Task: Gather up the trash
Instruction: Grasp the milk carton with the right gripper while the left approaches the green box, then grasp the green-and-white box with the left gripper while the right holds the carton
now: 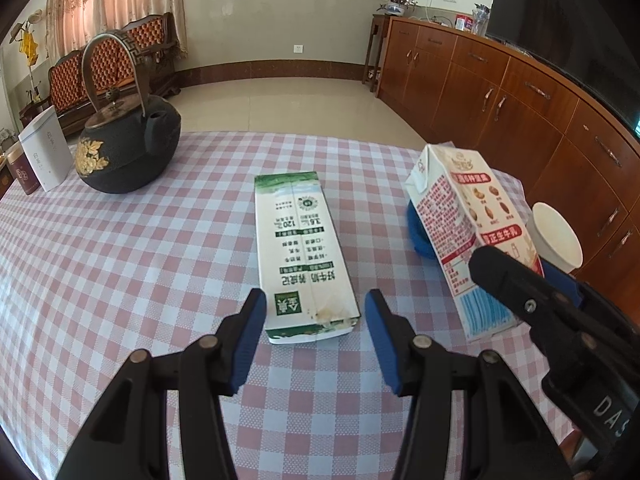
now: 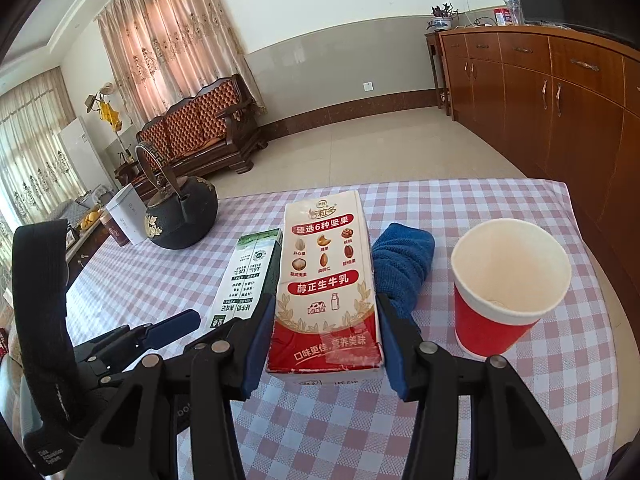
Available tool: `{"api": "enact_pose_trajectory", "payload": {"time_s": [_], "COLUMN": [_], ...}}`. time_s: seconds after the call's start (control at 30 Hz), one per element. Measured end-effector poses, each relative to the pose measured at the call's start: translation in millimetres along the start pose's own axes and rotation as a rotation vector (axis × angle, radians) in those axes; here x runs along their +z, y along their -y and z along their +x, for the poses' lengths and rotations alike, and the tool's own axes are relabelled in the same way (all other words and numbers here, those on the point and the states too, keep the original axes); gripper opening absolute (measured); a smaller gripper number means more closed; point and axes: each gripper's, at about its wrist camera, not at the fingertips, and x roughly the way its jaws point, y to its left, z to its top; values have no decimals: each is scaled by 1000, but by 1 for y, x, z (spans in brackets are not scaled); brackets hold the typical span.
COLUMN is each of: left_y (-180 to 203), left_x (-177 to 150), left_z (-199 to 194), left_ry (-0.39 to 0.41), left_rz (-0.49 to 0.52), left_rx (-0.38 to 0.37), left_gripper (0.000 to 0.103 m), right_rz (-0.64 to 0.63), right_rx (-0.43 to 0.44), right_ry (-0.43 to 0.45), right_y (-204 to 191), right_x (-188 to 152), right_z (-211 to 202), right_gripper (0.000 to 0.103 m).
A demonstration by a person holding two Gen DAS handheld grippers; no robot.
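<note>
Beside the iron kettle (image 1: 128, 148) on the surface, our left tool (image 1: 316, 320) gapes around the flat green carton (image 1: 300, 248); our right tool (image 2: 326, 344) clamps the red carton (image 2: 328, 280). Swinging it could topple the paper cup (image 2: 504, 292) nearby.

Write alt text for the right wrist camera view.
The right claw grips a red and white milk carton above a checked tablecloth. A red paper cup stands to its right, a blue cloth behind, a green carton lying left.
</note>
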Motion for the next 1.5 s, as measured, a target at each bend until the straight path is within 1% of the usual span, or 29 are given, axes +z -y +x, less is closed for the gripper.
{"api": "enact_pose_trajectory", "payload": {"time_s": [0.17, 0.37, 0.5, 0.63, 0.77, 0.8, 0.97, 1.07, 1.23, 1.4, 1.5], "left_y": [7, 1, -4, -3, -6, -6, -8, -11, -15, -14, -11], "left_x": [5, 13, 15, 17, 18, 17, 16, 13, 5, -6, -14], "left_z": [6, 12, 21, 32, 41, 43, 43, 37, 9, -30, -53], "left_ry": [23, 33, 20, 13, 4, 3, 24, 46, 93, 140, 155], "left_rz": [21, -2, -11, 4, -13, -19, -31, -43, -49, -40, -36], "left_rx": [20, 53, 56, 70, 55, 51, 48, 46, 43, 35, 19], "left_gripper": [56, 56, 61, 61, 61, 58, 55, 54, 54, 54, 54], "right_rz": [10, 12, 7, 2, 10, 12, 8, 7, 7, -3, -6], "right_rx": [3, 5, 6, 5, 2, 4, 9, 8, 11, 7, 3], "right_ry": [-2, -5, -5, -12, -13, -13, -14, -14, -2, 9, 14], "right_y": [2, 4, 3, 1, 1, 1, -3, -5, -7, -12, -13], "right_x": [3, 3, 4, 4, 5, 5, 6, 4, 5, -1, -7], "right_z": [8, 15, 17, 23, 28, 29, 32, 31, 22, -1, -20], "right_gripper": [52, 52, 52, 52, 52, 52, 52, 52, 52, 52, 52]}}
